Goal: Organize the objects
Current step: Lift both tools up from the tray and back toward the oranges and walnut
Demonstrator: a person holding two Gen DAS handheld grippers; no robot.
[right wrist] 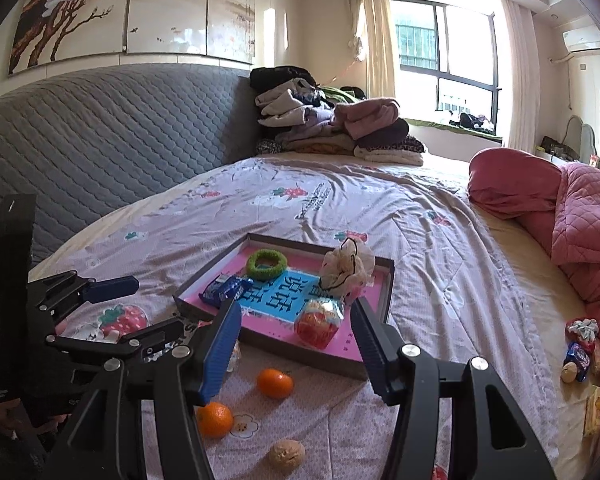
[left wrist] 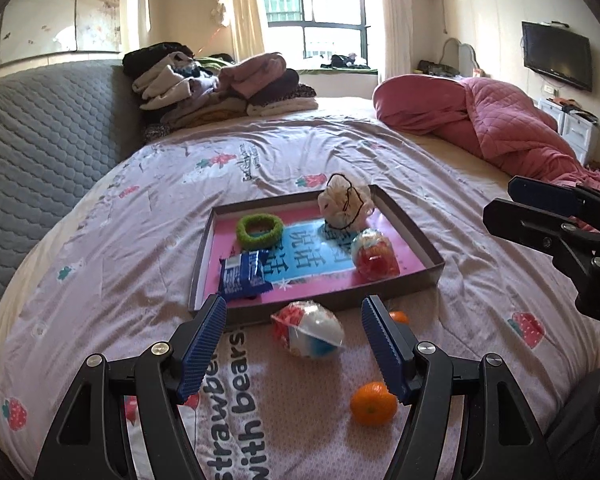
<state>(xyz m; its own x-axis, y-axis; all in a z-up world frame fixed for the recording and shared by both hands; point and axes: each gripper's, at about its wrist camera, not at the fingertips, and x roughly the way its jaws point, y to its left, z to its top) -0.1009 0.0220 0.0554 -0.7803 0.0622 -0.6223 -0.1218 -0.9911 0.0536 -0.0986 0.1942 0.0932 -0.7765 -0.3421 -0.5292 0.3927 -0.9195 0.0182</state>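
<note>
A shallow brown tray [left wrist: 414,240] [right wrist: 390,284] with a pink and blue floor lies on the bed. In it are a green ring [left wrist: 260,231], a blue snack packet [left wrist: 244,272], a cream mesh pouf [left wrist: 344,204] and a wrapped red-orange packet [left wrist: 374,256] [right wrist: 320,322]. My left gripper [left wrist: 293,304] is open just before the tray, and a second wrapped packet [left wrist: 308,334] lies on the sheet between its fingers, untouched. Two oranges [left wrist: 373,403] [right wrist: 275,382] [right wrist: 215,420] and a walnut [right wrist: 287,455] lie nearer. My right gripper [right wrist: 296,304] is open and empty, low over the tray's near edge.
The left gripper [right wrist: 162,300] shows at the left of the right wrist view, the right gripper [left wrist: 500,198] at the right of the left one. A pink quilt [right wrist: 580,216], loose snacks [right wrist: 578,354], piled clothes [left wrist: 220,84] and a grey headboard [left wrist: 48,136] surround the sheet.
</note>
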